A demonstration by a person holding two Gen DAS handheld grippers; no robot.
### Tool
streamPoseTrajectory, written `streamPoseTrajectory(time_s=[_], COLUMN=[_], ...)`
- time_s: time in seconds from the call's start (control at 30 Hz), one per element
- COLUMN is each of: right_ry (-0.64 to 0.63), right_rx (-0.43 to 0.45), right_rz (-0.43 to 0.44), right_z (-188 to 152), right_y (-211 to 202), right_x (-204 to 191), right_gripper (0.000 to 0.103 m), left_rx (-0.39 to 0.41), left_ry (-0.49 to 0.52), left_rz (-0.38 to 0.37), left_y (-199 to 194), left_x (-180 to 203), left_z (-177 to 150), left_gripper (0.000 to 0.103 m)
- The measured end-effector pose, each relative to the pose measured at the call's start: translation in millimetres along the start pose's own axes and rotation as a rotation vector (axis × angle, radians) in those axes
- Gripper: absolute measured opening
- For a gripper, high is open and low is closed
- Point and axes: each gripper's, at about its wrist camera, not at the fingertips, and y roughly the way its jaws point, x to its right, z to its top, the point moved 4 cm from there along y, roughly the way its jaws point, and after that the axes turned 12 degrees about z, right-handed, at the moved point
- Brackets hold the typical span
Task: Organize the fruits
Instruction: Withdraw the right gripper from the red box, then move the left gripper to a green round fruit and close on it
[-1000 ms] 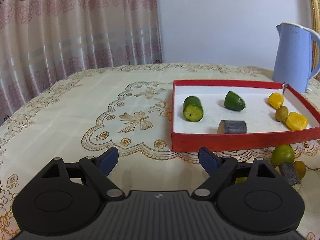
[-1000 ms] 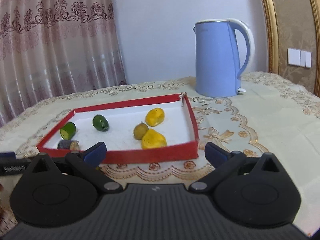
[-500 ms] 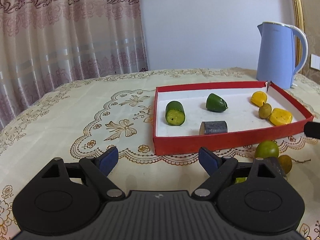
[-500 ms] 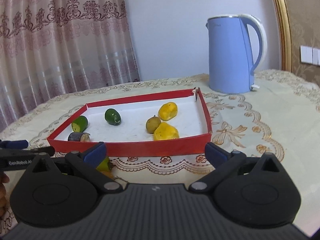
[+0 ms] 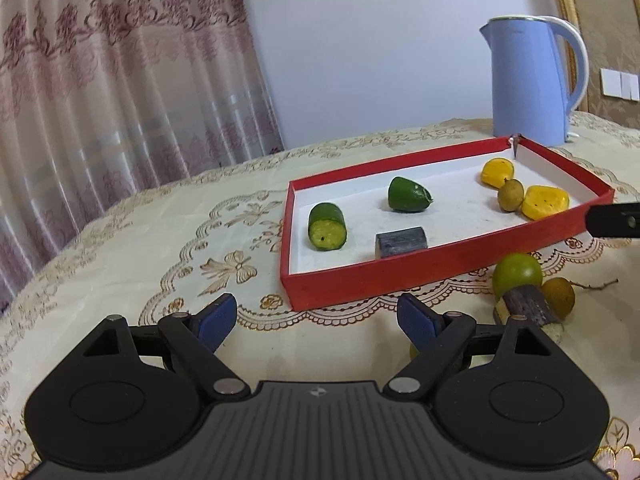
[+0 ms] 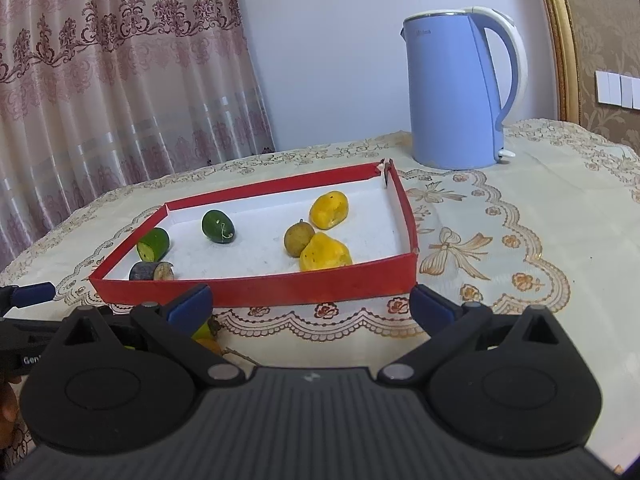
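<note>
Left wrist view: the left gripper (image 5: 316,318) hangs low over the table (image 5: 132,264) with its fingers (image 5: 216,320) spread wide and nothing between them. Ahead sits the red tray (image 5: 384,276), which already holds six pieces: a cut green piece (image 5: 327,227), a green end piece (image 5: 409,195), a dark chunk (image 5: 401,241), two yellow pieces (image 5: 497,172) (image 5: 545,201) and a small brown fruit (image 5: 510,195) between them. Outside the tray, just beside its near wall, lie a green fruit (image 5: 517,274), a second dark chunk (image 5: 528,309) and a brown fruit with a stem (image 5: 558,297), all touching or nearly so. Something yellowish shows below the right finger, partly hidden. A blue kettle (image 5: 528,80) stands behind the tray.

Right wrist view: the right gripper (image 6: 310,308) is also released, its fingers (image 6: 434,306) apart and empty, aimed at the tray's near wall (image 6: 320,286). The same six pieces lie inside. The loose fruit is mostly hidden behind the left finger; only a yellow-green edge (image 6: 205,330) shows. The left gripper's tip (image 6: 30,294) reaches in from the left edge.

My reading is that the sorting is well along: most pieces are in the tray, and the small cluster on the table is left to pick up.
</note>
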Motion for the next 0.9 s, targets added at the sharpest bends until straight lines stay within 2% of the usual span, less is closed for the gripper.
streamPoseTrajectory(time_s=[0.13, 0.27, 0.43, 0.57, 0.73, 0.9], right_ry=[0.0, 0.005, 0.016, 0.016, 0.019, 0.02], right_rx=[-0.01, -0.013, -0.014, -0.014, -0.013, -0.015], right_rz=[-0.002, -0.001, 0.002, 0.003, 0.006, 0.006], right_z=[-0.6, -0.7, -0.7, -0.7, -0.7, -0.9], right_y=[1.6, 2.3, 2.7, 2.8, 3.0, 2.8], right_x=[0.3, 1.3, 2.8, 2.9, 2.7, 2.4], right_gripper=[0.103, 0.103, 0.103, 0.103, 0.103, 0.103], left_rx=[0.005, 0.008, 0.004, 0.021, 0.085, 0.112], left_ry=[0.01, -0.031, -0.082, -0.065, 0.004, 0.038], left_rz=[0.005, -0.035, -0.186, -0.271, -0.234, -0.257], left_y=[-0.7, -3.8, -11.4, -19.7, -30.0, -35.3], left_x=[1.6, -4.9, -8.0, -0.2, 12.2, 19.3], left_z=[0.1, 1.1, 3.6, 3.8, 2.2, 2.0], left_gripper=[0.087, 0.088, 0.088, 0.088, 0.088, 0.088])
